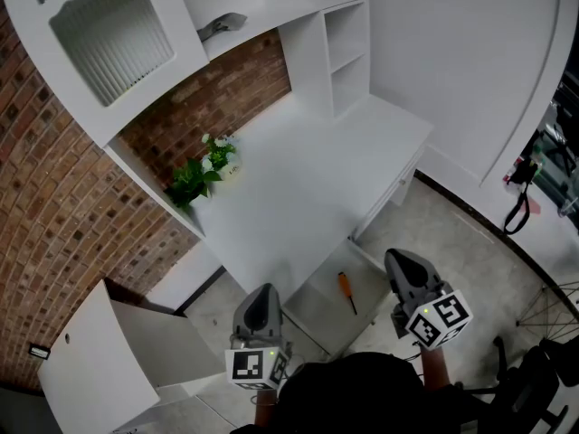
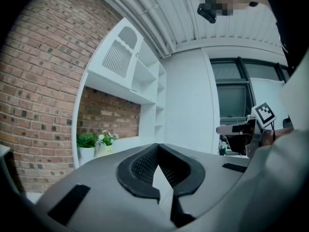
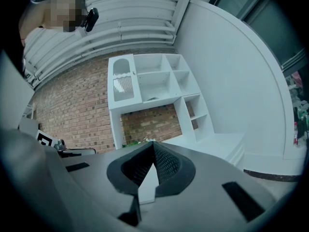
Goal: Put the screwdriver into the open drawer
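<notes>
The screwdriver (image 1: 346, 292), with an orange handle and dark shaft, lies inside the open drawer (image 1: 317, 307) that sticks out below the white desk's (image 1: 298, 188) front edge. In the head view my left gripper (image 1: 263, 290) hovers at the drawer's left corner, and my right gripper (image 1: 396, 258) hovers just right of the drawer. Both stand apart from the screwdriver. In the left gripper view the left gripper (image 2: 157, 147) has its pads together and nothing between them. The right gripper (image 3: 153, 144) in its own view is shut and empty as well. Both point level toward the desk.
A potted plant (image 1: 194, 177) stands at the desk's back left by the brick wall (image 1: 54, 197). White shelves (image 1: 348, 52) rise at the back. A white cabinet door (image 1: 99, 360) hangs open at lower left. A bicycle wheel (image 1: 552, 319) is at lower right.
</notes>
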{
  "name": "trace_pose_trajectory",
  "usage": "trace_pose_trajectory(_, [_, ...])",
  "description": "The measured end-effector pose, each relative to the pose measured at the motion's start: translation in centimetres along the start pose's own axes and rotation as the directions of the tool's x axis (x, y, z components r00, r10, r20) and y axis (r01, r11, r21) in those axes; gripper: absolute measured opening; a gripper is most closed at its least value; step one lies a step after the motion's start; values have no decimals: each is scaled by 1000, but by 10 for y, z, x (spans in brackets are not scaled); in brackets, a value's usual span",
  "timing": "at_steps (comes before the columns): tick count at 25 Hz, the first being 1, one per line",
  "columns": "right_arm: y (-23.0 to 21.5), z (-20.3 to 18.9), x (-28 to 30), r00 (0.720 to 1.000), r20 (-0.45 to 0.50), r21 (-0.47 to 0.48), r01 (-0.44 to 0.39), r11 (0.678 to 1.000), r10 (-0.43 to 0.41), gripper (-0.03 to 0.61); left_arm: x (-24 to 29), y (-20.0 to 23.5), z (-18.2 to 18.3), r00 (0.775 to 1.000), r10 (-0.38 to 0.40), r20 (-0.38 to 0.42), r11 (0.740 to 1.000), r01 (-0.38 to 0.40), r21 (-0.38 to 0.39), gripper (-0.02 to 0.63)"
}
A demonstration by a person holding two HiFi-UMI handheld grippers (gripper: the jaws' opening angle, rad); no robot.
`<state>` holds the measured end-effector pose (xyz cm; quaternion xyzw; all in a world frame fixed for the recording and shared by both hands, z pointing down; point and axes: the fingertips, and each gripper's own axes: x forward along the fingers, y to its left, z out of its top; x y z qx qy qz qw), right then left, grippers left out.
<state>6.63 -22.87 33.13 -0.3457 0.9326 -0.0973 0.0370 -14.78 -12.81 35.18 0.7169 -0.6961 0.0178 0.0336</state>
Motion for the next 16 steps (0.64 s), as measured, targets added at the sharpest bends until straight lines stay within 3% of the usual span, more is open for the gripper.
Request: trace_pose_trajectory(16, [-5,-1,-3,1000,-1,-4,6,1000,-6,15,1,-1,-4,1000,2,-15,1000,-2,10,9])
